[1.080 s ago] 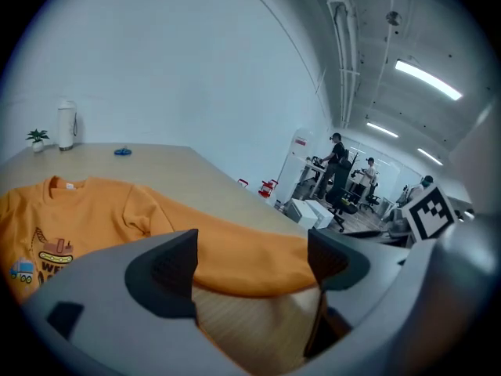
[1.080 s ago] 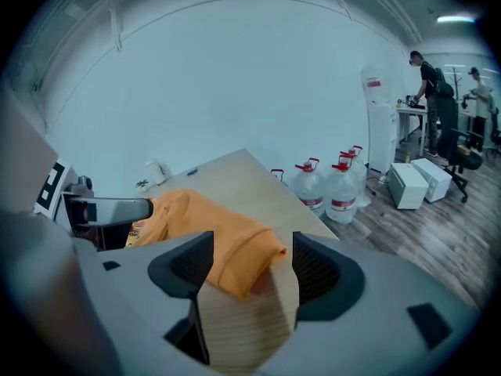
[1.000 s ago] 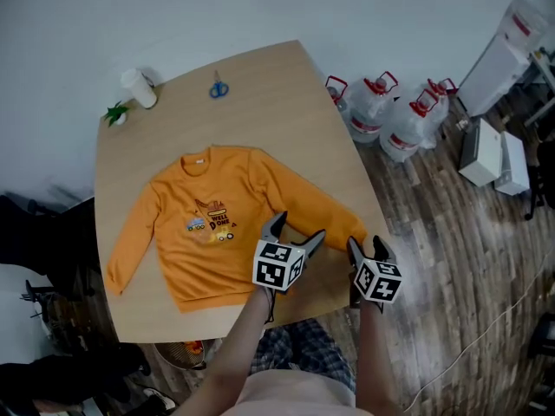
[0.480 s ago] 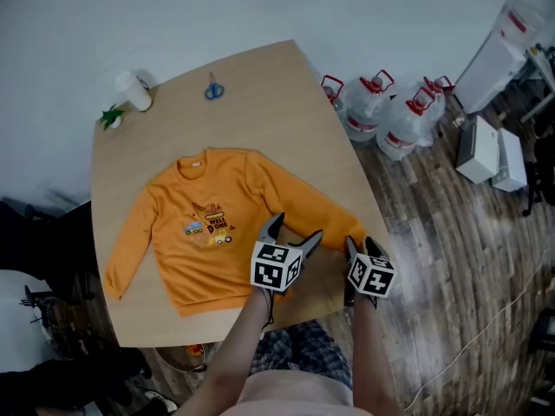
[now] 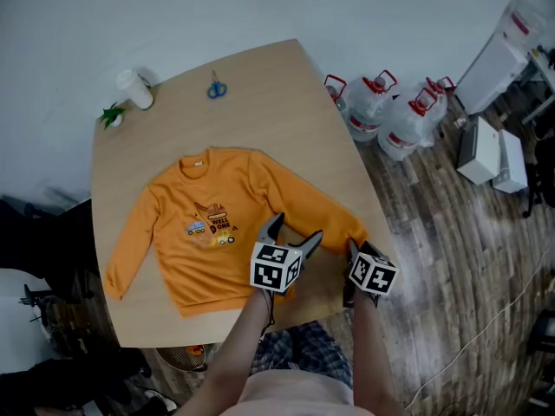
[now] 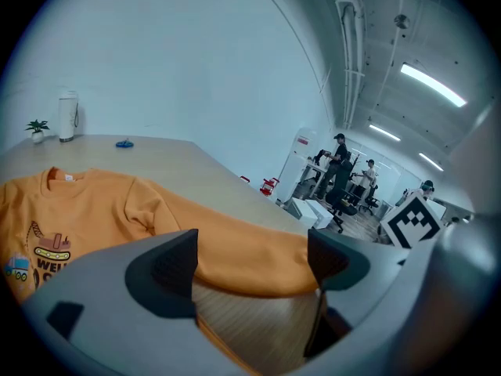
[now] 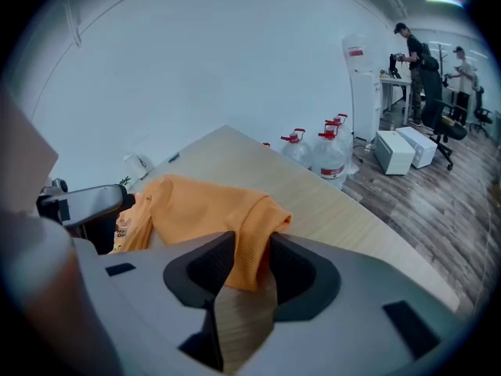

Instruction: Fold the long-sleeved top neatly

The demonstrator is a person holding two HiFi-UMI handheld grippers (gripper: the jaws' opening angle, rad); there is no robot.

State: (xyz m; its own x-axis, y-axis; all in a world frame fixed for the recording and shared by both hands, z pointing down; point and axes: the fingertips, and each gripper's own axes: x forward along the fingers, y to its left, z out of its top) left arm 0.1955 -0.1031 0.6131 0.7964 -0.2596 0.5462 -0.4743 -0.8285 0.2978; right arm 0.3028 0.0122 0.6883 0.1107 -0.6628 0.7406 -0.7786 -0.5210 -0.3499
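The orange long-sleeved top (image 5: 208, 224) lies flat, front up, on the wooden table (image 5: 260, 76), with both sleeves spread out. Its right-hand sleeve (image 5: 325, 211) runs to the table's near right edge. My right gripper (image 5: 356, 250) is at that sleeve's end, and its jaws are closing with the ribbed cuff (image 7: 254, 237) pinched between the pads. My left gripper (image 5: 295, 230) hovers open just left of it. Between its spread jaws the left gripper view shows the sleeve (image 6: 235, 245) and bare wood; nothing is held.
Blue scissors (image 5: 217, 87), a white cup (image 5: 136, 87) and a small plant (image 5: 113, 113) sit at the table's far edge. Several water jugs (image 5: 381, 111) and white boxes (image 5: 490, 150) stand on the wood floor to the right. People stand far off in the room.
My right gripper has sunk onto the sleeve's end and its jaws have narrowed round the cuff. The left gripper has stayed where it was, still open.
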